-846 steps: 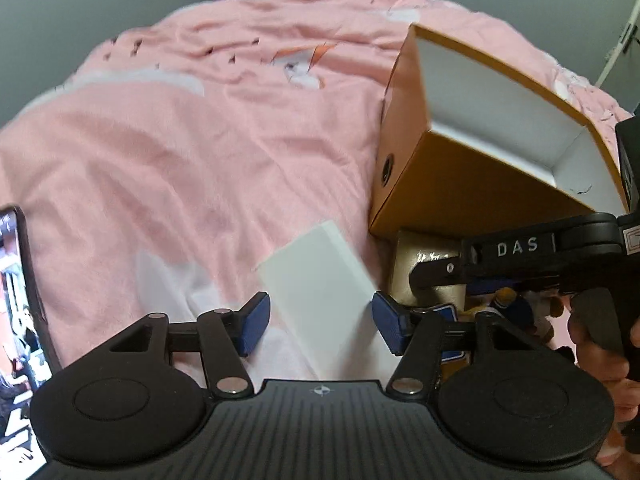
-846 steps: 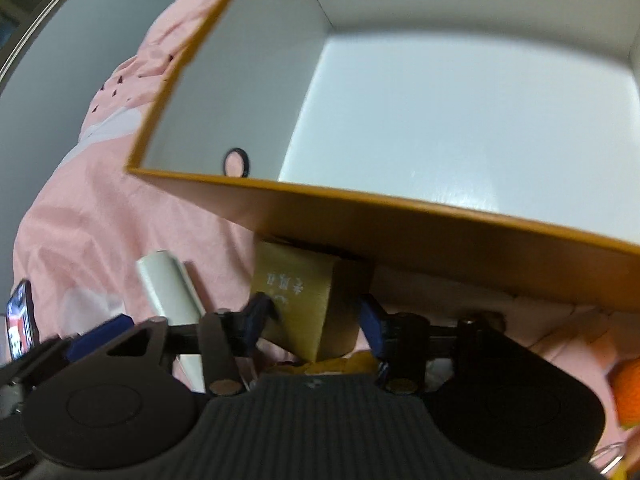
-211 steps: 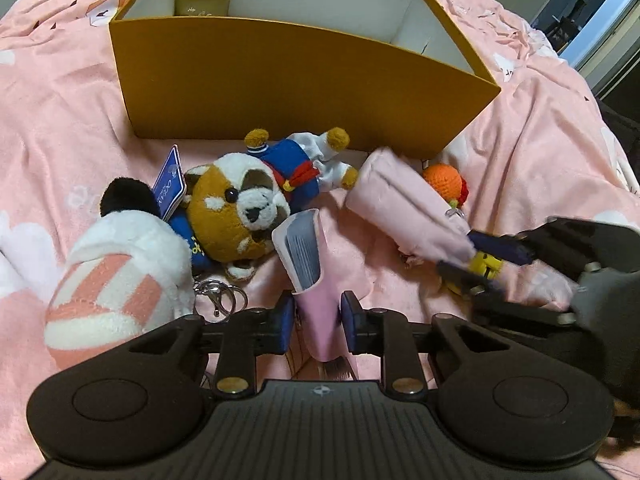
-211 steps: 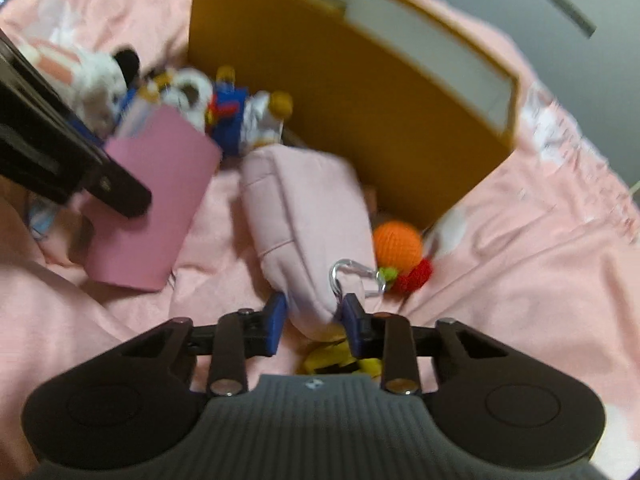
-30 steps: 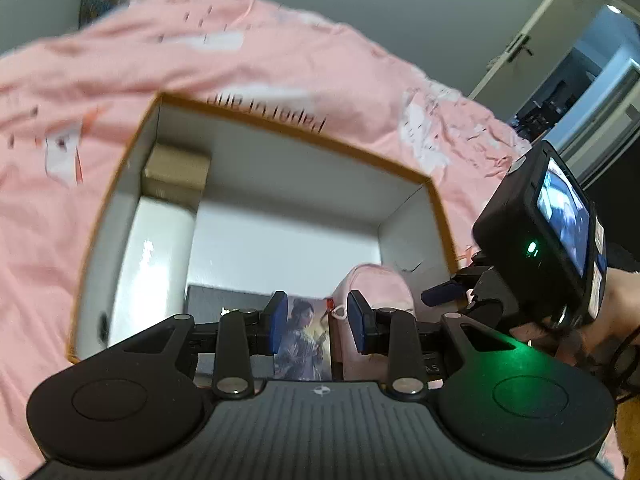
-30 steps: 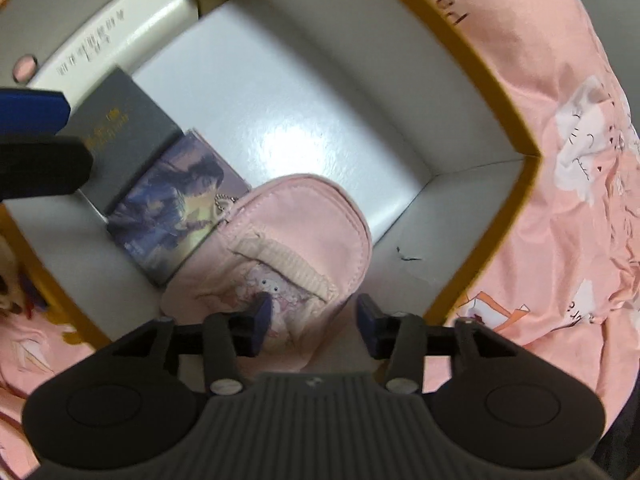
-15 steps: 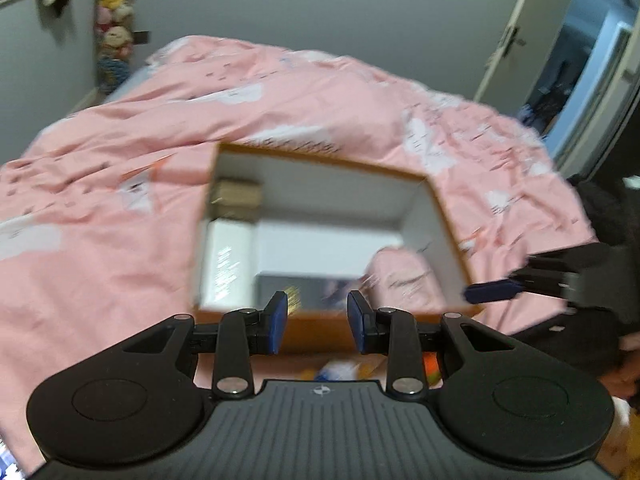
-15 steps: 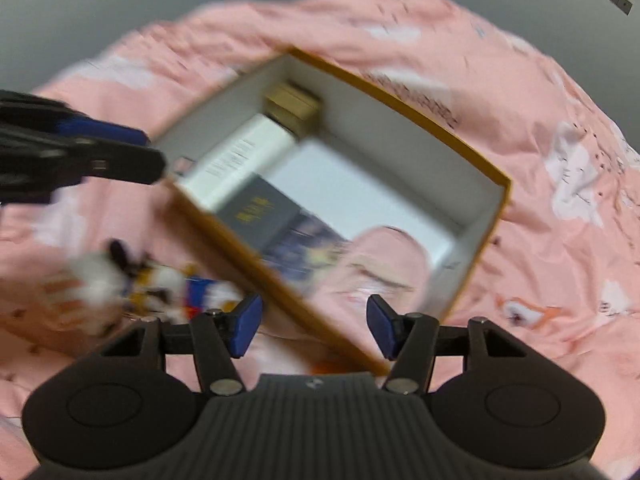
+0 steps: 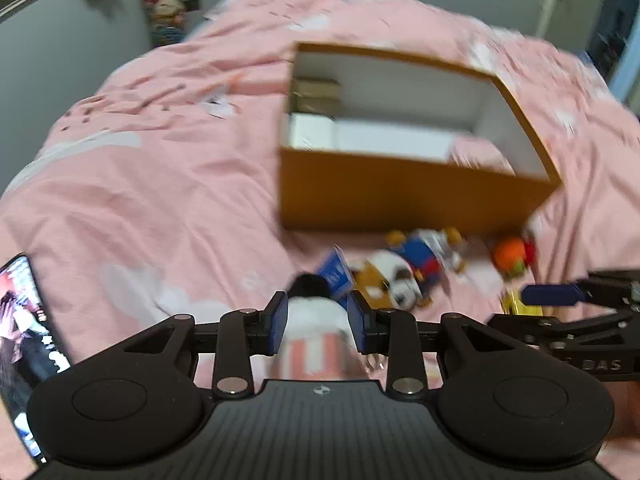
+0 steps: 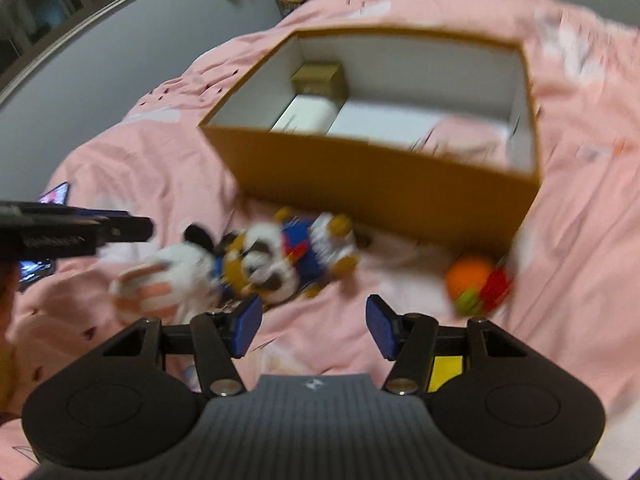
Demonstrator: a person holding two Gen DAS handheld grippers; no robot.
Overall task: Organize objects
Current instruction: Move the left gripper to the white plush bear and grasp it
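Orange-brown box (image 10: pixel 384 184) on the pink bed (image 9: pixel 140 200), open side up, already holding a gold box (image 10: pixel 318 78), a white box (image 10: pixel 308 116) and a pink pouch (image 10: pixel 468 136) at its right end. Just in front of the box wall, loose on the bedcover: a striped plush (image 10: pixel 160 280), a dog plush in blue (image 10: pixel 276 260) touching it, and an orange ball charm (image 10: pixel 476 276) near the box's right corner. Something yellow (image 10: pixel 444 372) half hidden under the right hand-held gripper (image 10: pixel 316 324).

Right hand-held gripper spread wide, empty, above bare bedcover between dog plush and ball charm. Left hand-held gripper (image 9: pixel 316 322) partly open, empty, lined up over the striped plush.

Risks, as a judgement: soft bedcover giving way under a downward push; pinching sheet along with plush; dragging the dog plush along, since the two toys touch; both frames blurred, so poor aim likely.
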